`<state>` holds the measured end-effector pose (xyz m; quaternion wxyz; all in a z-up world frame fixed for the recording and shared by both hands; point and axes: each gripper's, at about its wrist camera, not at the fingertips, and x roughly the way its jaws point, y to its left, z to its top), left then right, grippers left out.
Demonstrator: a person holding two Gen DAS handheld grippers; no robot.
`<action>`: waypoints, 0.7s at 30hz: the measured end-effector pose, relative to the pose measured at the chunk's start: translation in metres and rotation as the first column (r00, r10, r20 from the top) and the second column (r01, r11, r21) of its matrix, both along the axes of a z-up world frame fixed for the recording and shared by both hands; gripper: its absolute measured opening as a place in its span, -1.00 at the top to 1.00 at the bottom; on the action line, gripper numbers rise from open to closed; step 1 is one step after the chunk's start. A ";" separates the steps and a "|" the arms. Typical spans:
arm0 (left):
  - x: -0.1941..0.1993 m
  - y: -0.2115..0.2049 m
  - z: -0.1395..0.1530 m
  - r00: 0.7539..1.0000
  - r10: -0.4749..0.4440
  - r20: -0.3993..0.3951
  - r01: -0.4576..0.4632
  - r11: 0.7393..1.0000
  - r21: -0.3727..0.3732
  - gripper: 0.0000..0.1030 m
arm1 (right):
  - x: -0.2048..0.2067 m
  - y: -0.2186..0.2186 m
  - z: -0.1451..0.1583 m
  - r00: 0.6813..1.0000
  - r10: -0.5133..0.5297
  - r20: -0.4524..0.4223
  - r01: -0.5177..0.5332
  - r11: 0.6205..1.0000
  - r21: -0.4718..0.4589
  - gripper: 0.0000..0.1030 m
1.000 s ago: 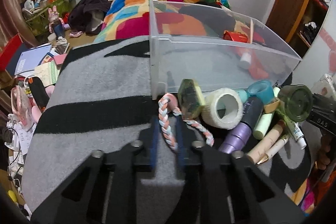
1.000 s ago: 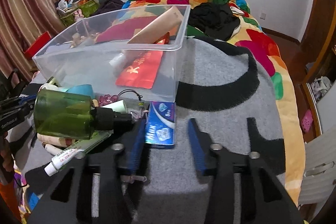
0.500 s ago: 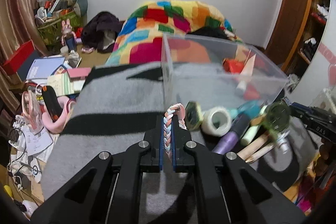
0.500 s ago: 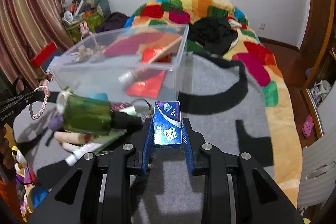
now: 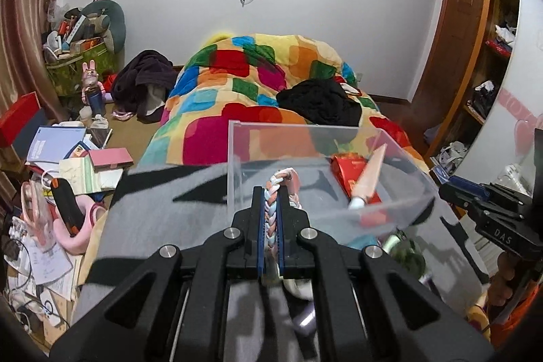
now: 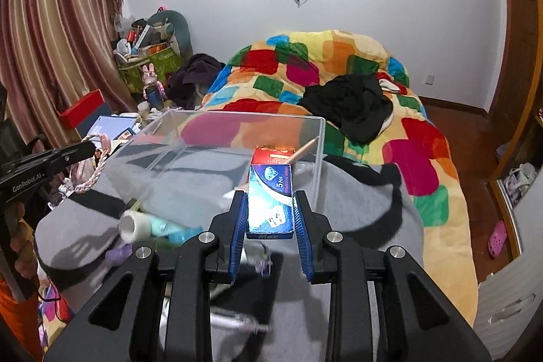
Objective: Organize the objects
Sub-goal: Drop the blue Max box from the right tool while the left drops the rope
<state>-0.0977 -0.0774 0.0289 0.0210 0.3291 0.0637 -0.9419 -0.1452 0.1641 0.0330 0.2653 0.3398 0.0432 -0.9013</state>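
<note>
My left gripper (image 5: 270, 202) is shut on a braided pastel loop (image 5: 284, 181), lifted in front of the clear plastic bin (image 5: 234, 165). In the right wrist view that loop (image 6: 93, 172) dangles from the left gripper (image 6: 89, 147) at the bin's left side. My right gripper (image 6: 269, 212) is shut on a small blue box (image 6: 270, 195), held up before the bin's near wall (image 6: 319, 158). Inside the bin lie a red packet (image 5: 349, 172) and a peach tube (image 5: 368, 175). The right gripper (image 5: 441, 189) shows at the right edge of the left wrist view.
A pile of items lies below on the grey and black blanket (image 6: 356, 192): a white tape roll (image 6: 134, 226), teal and purple tubes, a green bottle (image 5: 407, 256). A patchwork quilt (image 6: 305, 70) with black clothing lies behind the bin. Floor clutter fills the left side (image 5: 68, 158).
Both grippers closed on their things, the left on the braided loop, the right on the blue box, and both rose off the blanket toward the bin's rim.
</note>
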 end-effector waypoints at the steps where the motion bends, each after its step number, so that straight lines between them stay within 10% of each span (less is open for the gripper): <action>1: -0.009 -0.001 -0.001 1.000 0.006 0.010 -0.006 1.000 -0.009 0.91 | -0.007 -0.004 -0.001 1.000 0.003 0.010 -0.003 1.000 0.008 0.52; 21: -0.067 -0.002 -0.043 0.982 -0.041 0.187 0.037 0.999 0.023 0.90 | -0.057 -0.040 -0.030 0.988 0.056 0.142 -0.070 0.993 0.092 0.51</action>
